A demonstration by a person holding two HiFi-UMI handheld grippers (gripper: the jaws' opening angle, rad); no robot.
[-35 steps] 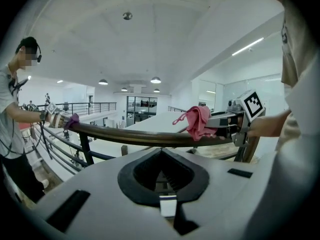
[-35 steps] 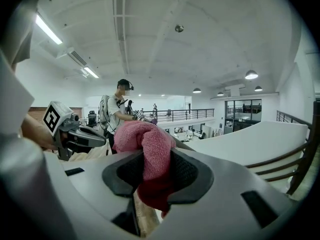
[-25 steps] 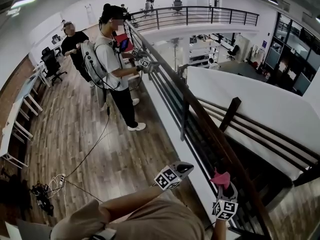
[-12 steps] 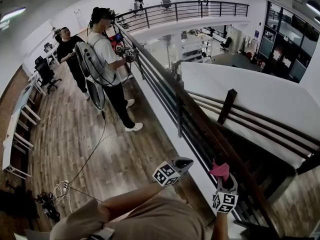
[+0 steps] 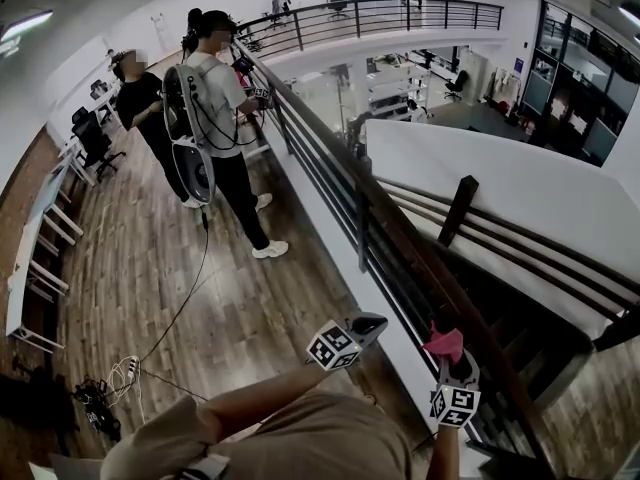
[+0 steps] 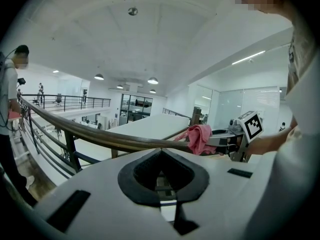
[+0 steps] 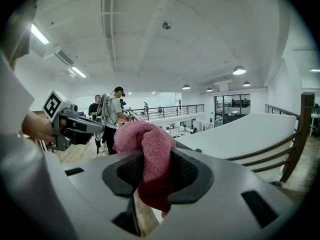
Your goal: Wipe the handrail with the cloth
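Note:
The dark wooden handrail (image 5: pixel 392 230) runs from the far balcony down to the lower right, above metal bars. A pink cloth (image 5: pixel 443 344) rests against the rail, and my right gripper (image 5: pixel 447 360) is shut on it from below. In the right gripper view the cloth (image 7: pixel 147 146) bulges out between the jaws of that gripper (image 7: pixel 150 170) and hides their tips. My left gripper (image 5: pixel 372 325) hovers just left of the rail, shut and holding nothing. From the left gripper (image 6: pixel 161 159) I see the handrail (image 6: pixel 100 136), the cloth (image 6: pixel 199 138) and the right gripper (image 6: pixel 235 140) beyond it.
A person with a backpack (image 5: pixel 215 108) stands at the rail further back, and another person (image 5: pixel 140 98) is behind them. A cable (image 5: pixel 185 298) trails over the wooden floor to a bundle (image 5: pixel 95 403). Desks (image 5: pixel 40 238) line the left wall. A stairwell with a post (image 5: pixel 458 208) drops beyond the rail.
The person with the backpack has turned away and stepped further back along the rail. My two grippers and the cloth have barely shifted.

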